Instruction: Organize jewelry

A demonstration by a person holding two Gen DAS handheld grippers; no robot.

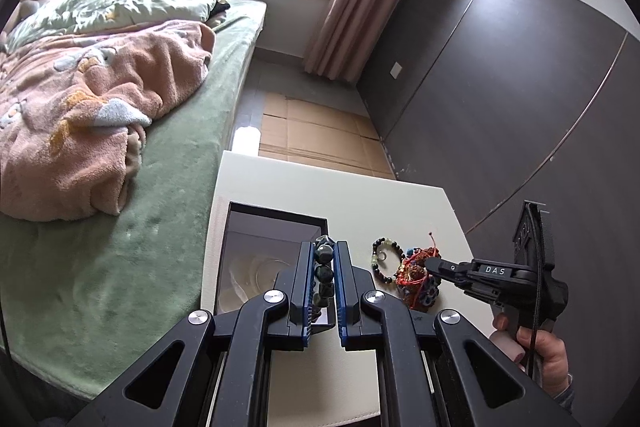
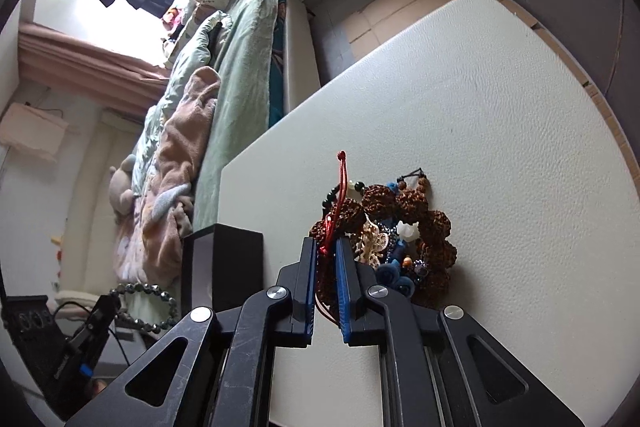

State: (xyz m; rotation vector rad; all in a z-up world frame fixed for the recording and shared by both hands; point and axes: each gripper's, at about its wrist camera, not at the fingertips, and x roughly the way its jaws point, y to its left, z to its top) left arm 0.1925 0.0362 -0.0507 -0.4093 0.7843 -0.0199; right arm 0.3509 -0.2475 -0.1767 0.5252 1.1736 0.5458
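Observation:
My left gripper (image 1: 324, 251) is shut on a dark green stone bead bracelet (image 1: 323, 273), holding it over an open black box (image 1: 276, 217) at the white table's (image 1: 360, 195) left edge. The right wrist view shows that bracelet (image 2: 154, 301) hanging as a loop from the left gripper (image 2: 105, 309), beside the box (image 2: 228, 259). My right gripper (image 2: 325, 247) is shut on a red cord (image 2: 339, 183) from a jewelry pile (image 2: 404, 223) of brown knobbly beads and blue pieces. In the left wrist view its tips (image 1: 430, 263) sit in that pile (image 1: 414, 283). A black and pale bead bracelet (image 1: 380, 261) lies beside it.
A bed (image 1: 168, 187) with a green sheet and a pink blanket (image 1: 92, 99) runs along the table's left side. Flattened cardboard (image 1: 320, 135) covers the floor beyond the table. A dark wardrobe (image 1: 500, 87) stands to the right. A hand (image 1: 550, 351) grips the right tool's handle.

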